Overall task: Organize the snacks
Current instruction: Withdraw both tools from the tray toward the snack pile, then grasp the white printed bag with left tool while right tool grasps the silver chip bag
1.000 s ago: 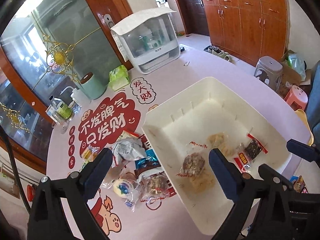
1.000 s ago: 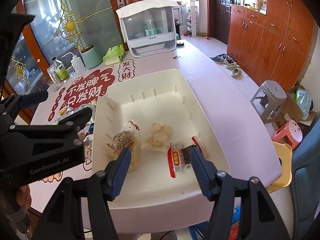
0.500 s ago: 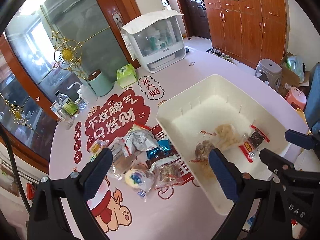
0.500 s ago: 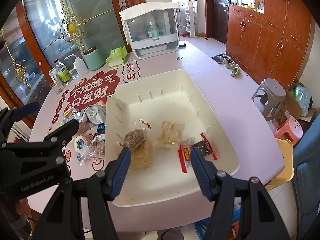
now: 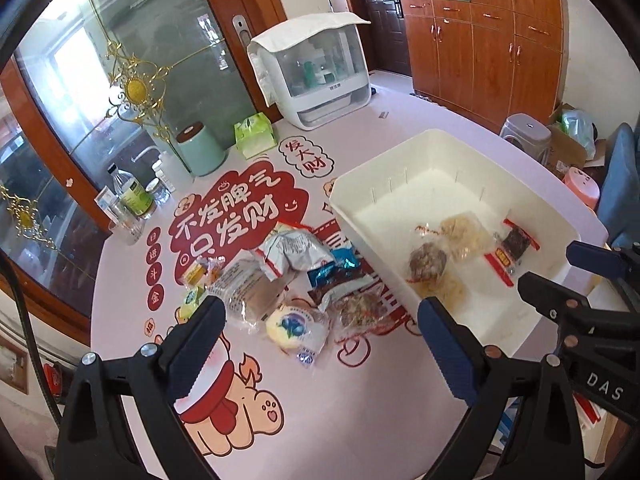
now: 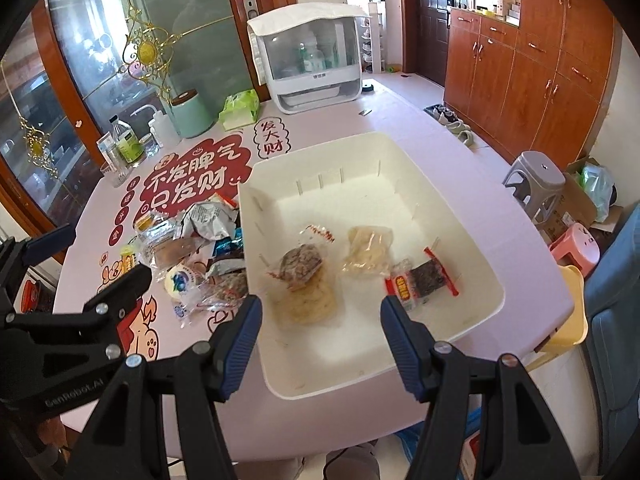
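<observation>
Left wrist: left gripper (image 5: 320, 320) wide open, empty, hovering over the loose snack pile (image 5: 288, 284) on the tabletop (image 5: 340, 420), just left of the white bin (image 5: 532, 324). Step looks like between picks; next move calls for dropping onto one packet, likely the blueberry pastry (image 5: 294, 328). Tabletop print reads 不发脾气只发财.

Right wrist: right gripper (image 6: 320, 322) wide open, empty, above the bin's near half; four packets inside. Left gripper body reads "GenRobot.AI".
</observation>
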